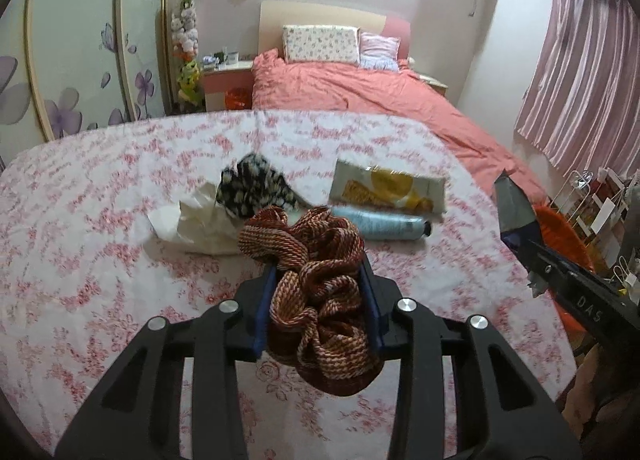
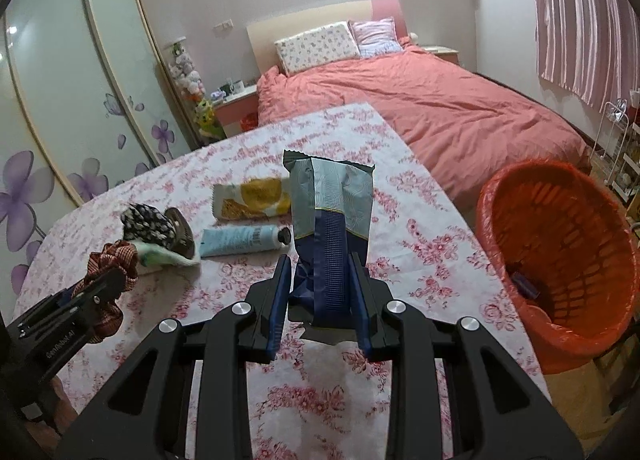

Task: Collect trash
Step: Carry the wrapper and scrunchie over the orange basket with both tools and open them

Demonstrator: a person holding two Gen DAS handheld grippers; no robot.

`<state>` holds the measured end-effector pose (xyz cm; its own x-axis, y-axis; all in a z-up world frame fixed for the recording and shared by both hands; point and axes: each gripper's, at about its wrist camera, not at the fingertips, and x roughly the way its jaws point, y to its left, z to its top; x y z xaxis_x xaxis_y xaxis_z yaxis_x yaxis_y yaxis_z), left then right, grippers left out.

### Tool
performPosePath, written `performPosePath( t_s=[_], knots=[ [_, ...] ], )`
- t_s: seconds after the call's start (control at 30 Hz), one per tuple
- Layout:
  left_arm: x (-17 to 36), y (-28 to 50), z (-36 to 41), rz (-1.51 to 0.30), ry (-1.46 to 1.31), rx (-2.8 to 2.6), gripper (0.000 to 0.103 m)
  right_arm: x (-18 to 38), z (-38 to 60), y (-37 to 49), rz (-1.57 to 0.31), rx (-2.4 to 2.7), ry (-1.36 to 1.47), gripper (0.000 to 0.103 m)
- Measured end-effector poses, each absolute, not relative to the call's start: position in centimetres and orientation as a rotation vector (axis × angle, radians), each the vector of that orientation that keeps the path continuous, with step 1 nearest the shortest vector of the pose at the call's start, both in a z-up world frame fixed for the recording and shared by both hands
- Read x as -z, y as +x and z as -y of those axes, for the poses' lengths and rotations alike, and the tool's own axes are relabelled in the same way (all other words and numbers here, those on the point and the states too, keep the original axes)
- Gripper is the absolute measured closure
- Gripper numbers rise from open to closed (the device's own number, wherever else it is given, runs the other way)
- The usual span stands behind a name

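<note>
My left gripper (image 1: 320, 266) is shut on a red-and-cream woven scrunchie (image 1: 316, 292), held a little above the floral tablecloth (image 1: 100, 219). In the right wrist view that scrunchie (image 2: 116, 256) and the left gripper (image 2: 100, 288) show at the far left. My right gripper (image 2: 320, 262) is shut on a grey and dark-blue snack wrapper (image 2: 332, 199) that stands upright between the jaws. On the table lie a yellow-and-white snack packet (image 1: 390, 189), a pale blue tube (image 1: 380, 223), a crumpled white tissue (image 1: 196, 223) and a black-and-white scrunchie (image 1: 256, 187). An orange bin (image 2: 560, 260) stands off the table's right edge.
A bed with a salmon cover (image 2: 440, 107) lies beyond the table. A wardrobe with purple flowers (image 2: 60, 119) runs along the left. A wire rack (image 2: 620, 147) stands by the striped pink curtain (image 2: 580, 19) on the right.
</note>
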<state>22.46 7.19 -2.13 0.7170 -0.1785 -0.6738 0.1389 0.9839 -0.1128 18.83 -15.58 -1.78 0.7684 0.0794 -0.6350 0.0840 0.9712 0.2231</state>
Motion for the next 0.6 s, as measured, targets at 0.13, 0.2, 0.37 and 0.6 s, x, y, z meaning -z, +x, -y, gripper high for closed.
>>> performPosePath(
  t_s=[0.13,0.2,0.37,0.6],
  knots=[
    [0.5,21.3,-6.6,-0.714,-0.051,0.191,0.066,0.8,15.7,18.0,-0.666,0.005,0.246,0.074],
    [-0.4,20.7,-6.2,-0.697,-0.050,0.200,0.066,0.3,16.0,17.4,-0.649,0.008,0.248,0.074],
    [-1.8,19.7,-5.1,-0.666,-0.046,0.225,0.066,-0.7,16.6,16.3,-0.611,0.016,0.253,0.074],
    [-3.1,18.7,-2.7,-0.644,-0.032,0.268,0.066,-1.5,17.8,14.9,-0.569,0.037,0.266,0.074]
  ],
)
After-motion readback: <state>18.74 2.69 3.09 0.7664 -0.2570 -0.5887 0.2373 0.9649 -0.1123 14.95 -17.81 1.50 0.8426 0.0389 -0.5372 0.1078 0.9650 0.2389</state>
